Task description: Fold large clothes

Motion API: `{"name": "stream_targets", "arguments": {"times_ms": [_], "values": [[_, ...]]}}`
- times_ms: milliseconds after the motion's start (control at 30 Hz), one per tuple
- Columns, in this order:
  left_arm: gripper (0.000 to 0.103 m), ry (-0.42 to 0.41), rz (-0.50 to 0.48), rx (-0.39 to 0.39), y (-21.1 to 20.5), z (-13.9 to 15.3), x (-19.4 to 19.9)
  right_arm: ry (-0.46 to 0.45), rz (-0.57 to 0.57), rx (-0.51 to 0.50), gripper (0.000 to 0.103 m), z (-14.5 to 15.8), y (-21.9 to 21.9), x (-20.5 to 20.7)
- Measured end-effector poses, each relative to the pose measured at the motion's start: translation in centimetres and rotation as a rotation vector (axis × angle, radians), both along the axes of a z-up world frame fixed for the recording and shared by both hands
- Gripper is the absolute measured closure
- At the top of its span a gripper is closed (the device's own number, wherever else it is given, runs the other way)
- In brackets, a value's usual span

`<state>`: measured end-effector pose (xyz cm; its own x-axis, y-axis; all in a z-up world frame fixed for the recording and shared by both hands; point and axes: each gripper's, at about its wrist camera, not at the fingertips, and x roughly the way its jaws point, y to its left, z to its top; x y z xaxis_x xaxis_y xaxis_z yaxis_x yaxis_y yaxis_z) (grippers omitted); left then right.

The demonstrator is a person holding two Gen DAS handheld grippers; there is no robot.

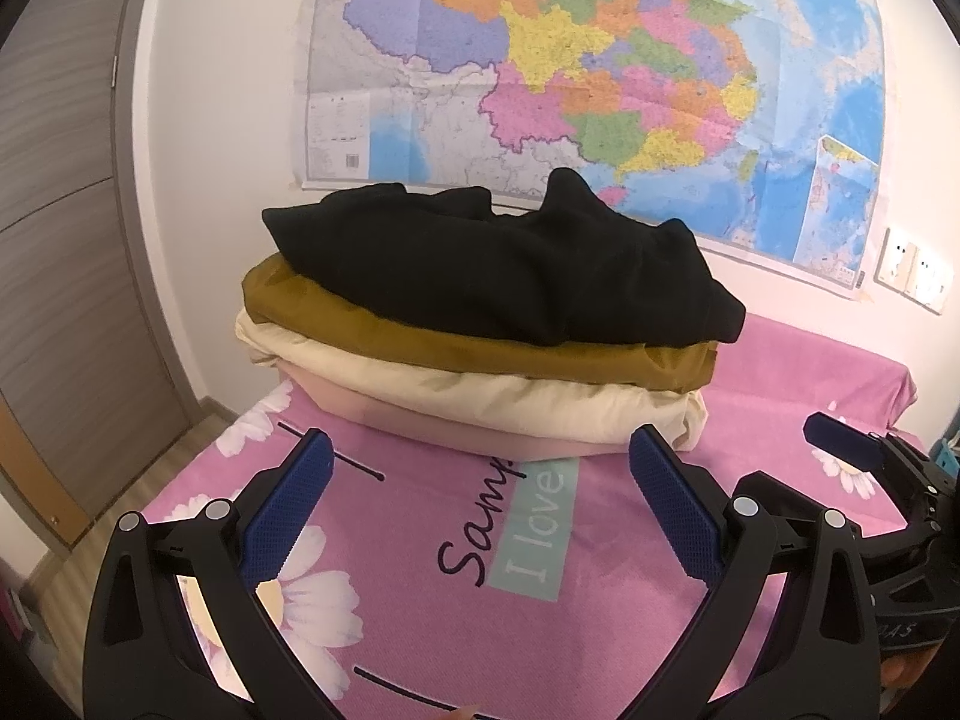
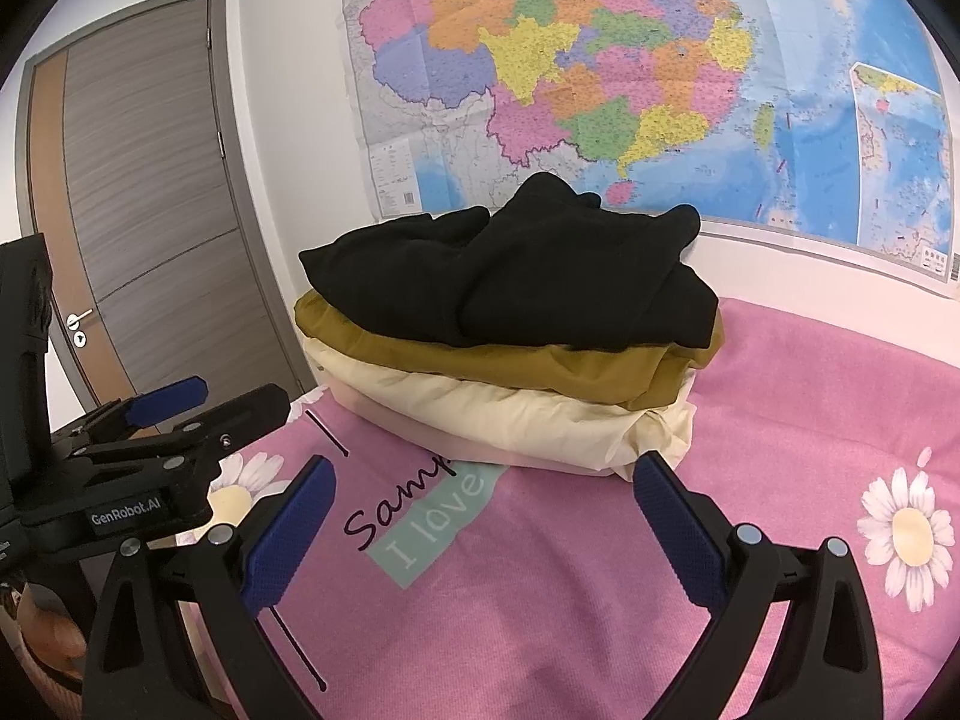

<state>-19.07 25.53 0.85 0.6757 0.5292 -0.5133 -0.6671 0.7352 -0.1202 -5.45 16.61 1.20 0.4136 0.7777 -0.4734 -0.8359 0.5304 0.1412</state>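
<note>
Broadly, the pink flowered bed [image 1: 780,372] fills both views, with a big wall map [image 1: 600,60] behind it and a grey door [image 2: 150,192] off to the left. At the far side of the bed, close under the map, sits a stack of clothes: a black garment [image 1: 498,264] loosely bunched on top, a mustard one [image 1: 456,342] under it, a cream one [image 1: 480,396] below that, and a pale pink layer [image 1: 420,420] touching the sheet. Neither tool holds anything: the left hand-held gripper [image 1: 480,450] has its blue pads spread wide apart and empty, and the right hand-held gripper [image 2: 483,474] is likewise spread and empty, both just short of the stack's near edge. I judge this a pause between garments, or the close of the folding, since the black piece looks less tidy than those beneath. Any next move would likely mean taking that black piece by its near corners and drawing it onto the open sheet in front, where room is ample; the bed's left edge drops away near the stack.
</note>
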Motion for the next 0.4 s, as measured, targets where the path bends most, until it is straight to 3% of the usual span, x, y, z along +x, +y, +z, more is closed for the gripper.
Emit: {"name": "stream_targets", "arguments": {"times_ms": [400], "values": [[0.006,0.016,0.004,-0.059,0.2,-1.1,0.3,-0.012,-0.016,-0.012,0.006,-0.4,-0.6,-0.1]]}}
